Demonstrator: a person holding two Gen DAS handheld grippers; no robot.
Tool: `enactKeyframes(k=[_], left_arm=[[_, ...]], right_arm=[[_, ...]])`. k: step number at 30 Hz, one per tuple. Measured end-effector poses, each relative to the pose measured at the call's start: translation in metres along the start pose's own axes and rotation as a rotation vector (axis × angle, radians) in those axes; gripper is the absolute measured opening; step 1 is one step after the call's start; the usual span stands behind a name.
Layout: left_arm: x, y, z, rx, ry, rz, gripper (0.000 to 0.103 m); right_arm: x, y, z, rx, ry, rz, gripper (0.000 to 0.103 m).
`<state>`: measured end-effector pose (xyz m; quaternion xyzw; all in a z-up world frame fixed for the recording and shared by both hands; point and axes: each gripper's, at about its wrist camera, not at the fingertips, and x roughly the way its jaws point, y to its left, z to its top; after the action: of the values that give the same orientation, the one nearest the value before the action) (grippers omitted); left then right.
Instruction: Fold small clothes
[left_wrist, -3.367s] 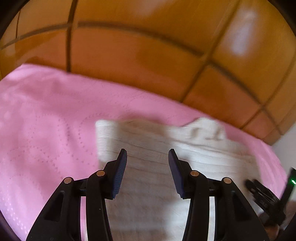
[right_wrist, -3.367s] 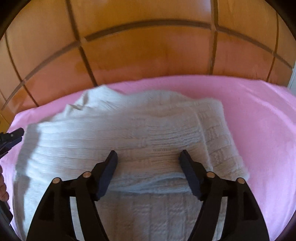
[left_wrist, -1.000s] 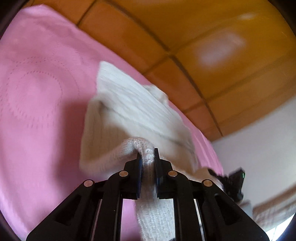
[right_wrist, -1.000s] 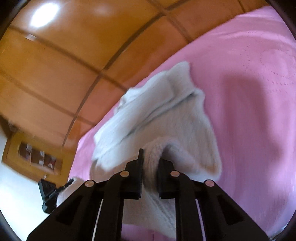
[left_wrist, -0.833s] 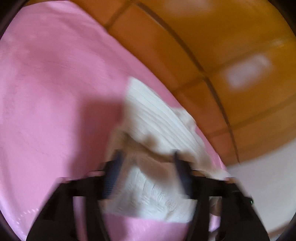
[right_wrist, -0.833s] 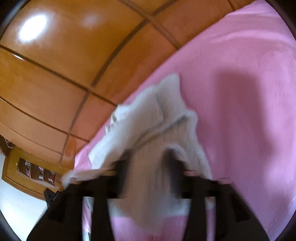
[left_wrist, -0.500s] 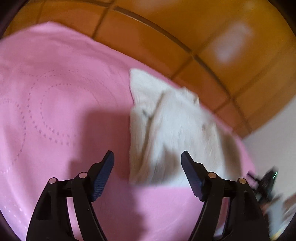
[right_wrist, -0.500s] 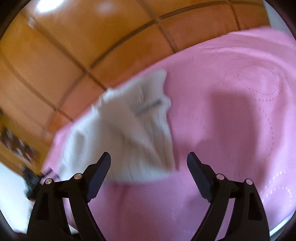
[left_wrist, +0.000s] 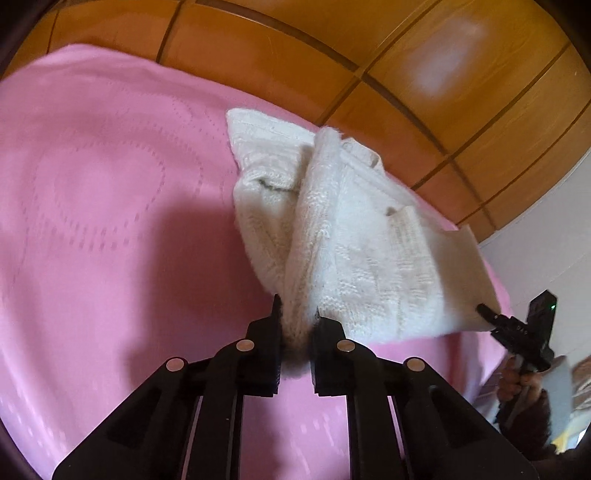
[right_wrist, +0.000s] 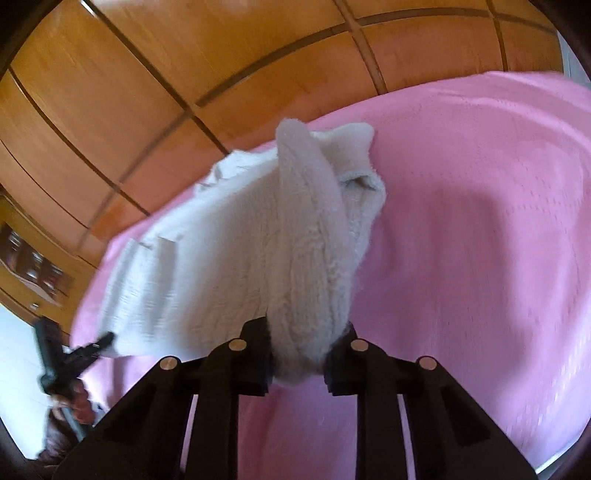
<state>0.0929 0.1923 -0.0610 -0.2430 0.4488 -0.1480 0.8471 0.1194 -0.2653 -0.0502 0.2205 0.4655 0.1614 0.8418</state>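
The cream knitted sweater (left_wrist: 351, 236) lies already folded into a compact bundle on the pink bedspread (left_wrist: 110, 221), toward the bed's far edge by the wooden headboard (left_wrist: 332, 55). Both tongs have just been closing on it: the left tongs (left_wrist: 297, 325) pinch its near-left corner, the right tongs (right_wrist: 299, 343) clamp a thick roll of knit at the near-right corner. Judging by this, the early folds are done, and one more fold, carrying this near edge over, seems left.

No legible txt, labels or nos. anywhere.
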Motion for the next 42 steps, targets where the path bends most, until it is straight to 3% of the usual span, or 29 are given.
enactKeyframes(k=[7,11,12,15,17,20,23,24,25,28,29,30,31,32,39,42], left_arm=[[-0.043,0.008,-0.057,-0.048,0.033,-0.053,0.01],[-0.049,0.014,-0.097,-0.038,0.117,0.038,0.01],[-0.051,0.013,-0.099,-0.025,0.117,0.075,0.012],[-0.066,0.002,-0.086,0.027,0.036,0.152,0.024],[-0.069,-0.016,-0.073,0.1,-0.025,0.177,0.024],[-0.06,-0.052,-0.053,0.221,-0.061,0.114,0.024],[-0.033,-0.084,-0.041,0.33,-0.043,0.1,0.024],[-0.018,-0.094,-0.038,0.369,-0.027,0.106,0.032],[-0.007,-0.098,-0.033,0.385,-0.017,0.119,0.047],[0.02,-0.096,-0.027,0.402,-0.006,0.203,0.054],[0.03,-0.093,-0.025,0.392,0.012,0.211,0.054],[0.037,-0.089,-0.024,0.374,0.022,0.214,0.045],[0.044,-0.085,-0.024,0.363,0.033,0.217,0.011],[0.047,-0.083,-0.025,0.376,0.029,0.246,0.005],[-0.004,-0.072,-0.012,0.309,-0.097,0.173,0.003],[-0.014,-0.071,-0.003,0.299,-0.144,0.182,0.003]], right_arm=[[-0.041,-0.007,-0.053,-0.019,0.077,-0.001,0.018],[-0.046,-0.022,-0.08,0.008,0.129,-0.045,0.02],[-0.048,-0.022,-0.081,0.003,0.129,-0.073,0.027],[-0.059,-0.013,-0.069,-0.032,0.053,-0.148,0.04],[-0.065,0.005,-0.054,-0.098,-0.014,-0.178,0.041],[-0.059,0.027,-0.043,-0.182,-0.054,-0.192,0.041],[-0.037,0.05,-0.036,-0.271,-0.072,-0.209,0.043],[-0.022,0.059,-0.033,-0.306,-0.068,-0.228,0.043],[-0.013,0.061,-0.032,-0.317,-0.067,-0.241,0.043],[0.021,0.058,-0.022,-0.315,-0.048,-0.273,0.041],[0.028,0.054,-0.021,-0.324,-0.034,-0.291,0.034],[0.037,0.049,-0.021,-0.329,-0.015,-0.311,0.017],[0.041,0.046,-0.021,-0.327,-0.007,-0.313,0.012],[0.039,0.045,-0.021,-0.328,-0.01,-0.308,0.006],[-0.015,0.057,-0.014,-0.336,-0.134,-0.243,0.004],[-0.014,0.057,-0.005,-0.329,-0.159,-0.26,0.004]])
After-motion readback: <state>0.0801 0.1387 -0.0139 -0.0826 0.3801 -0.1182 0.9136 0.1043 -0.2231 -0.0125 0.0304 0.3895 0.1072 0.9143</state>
